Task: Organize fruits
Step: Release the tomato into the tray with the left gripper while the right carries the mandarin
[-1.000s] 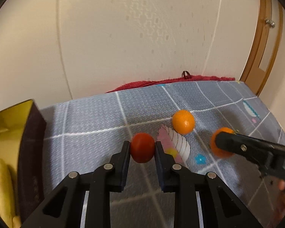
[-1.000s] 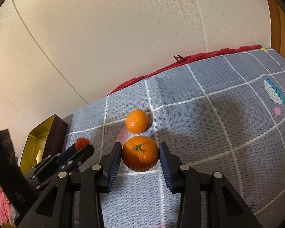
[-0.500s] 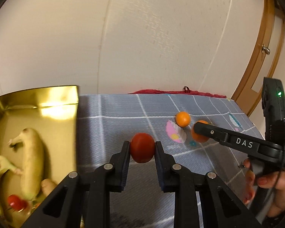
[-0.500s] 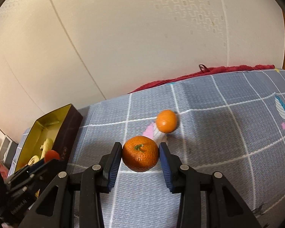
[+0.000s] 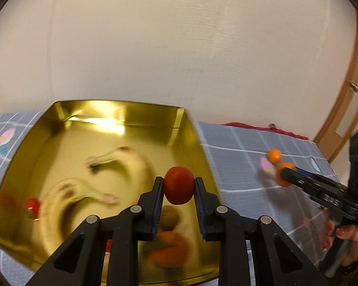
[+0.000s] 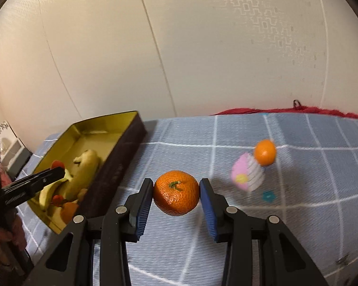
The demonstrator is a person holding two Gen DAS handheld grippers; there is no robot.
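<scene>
Beige wallpaper backs a grey checked mat as the left gripper [image 5: 179, 190] holds a red tomato [image 5: 179, 184] over the gold box [image 5: 121, 113]; the right gripper [image 6: 176, 196] clamps a tangerine [image 6: 176, 195] nearby. Next move, likely: release inside.

- The left gripper [image 5: 179, 188] points downward over the gold box's right-hand side, its jaws clamped on a small red fruit.
- The right gripper [image 6: 176, 195] points down over the grey blanket, its jaws pressed on a mandarin.
- A hand [image 5: 348, 236] with painted nails grips the right gripper's handle near the blanket's right edge.
</scene>
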